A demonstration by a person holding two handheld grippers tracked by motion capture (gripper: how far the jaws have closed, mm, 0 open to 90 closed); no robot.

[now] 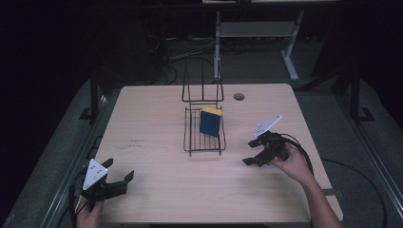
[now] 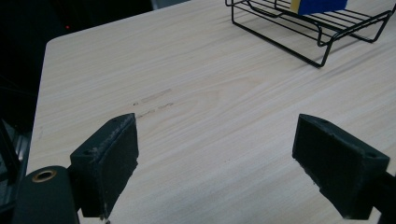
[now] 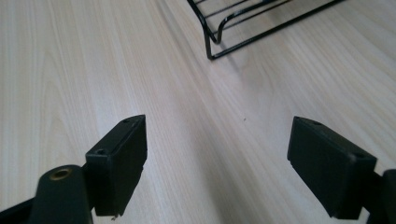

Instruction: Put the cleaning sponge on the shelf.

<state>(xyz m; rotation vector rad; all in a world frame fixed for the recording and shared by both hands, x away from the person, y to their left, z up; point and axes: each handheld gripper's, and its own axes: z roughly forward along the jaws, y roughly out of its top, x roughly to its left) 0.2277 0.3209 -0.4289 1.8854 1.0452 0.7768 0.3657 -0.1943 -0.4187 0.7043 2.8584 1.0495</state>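
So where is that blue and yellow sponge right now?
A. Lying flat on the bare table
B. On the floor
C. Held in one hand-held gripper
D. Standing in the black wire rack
D: the sponge stands on edge inside the wire rack, while both hand-held grippers are open with nothing between their jaws.

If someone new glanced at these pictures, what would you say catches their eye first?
Probably the blue-and-yellow sponge standing on edge in the black wire rack at the middle of the pale wooden table. Next, the left gripper near the front left corner and the right gripper right of the rack, both open and empty.
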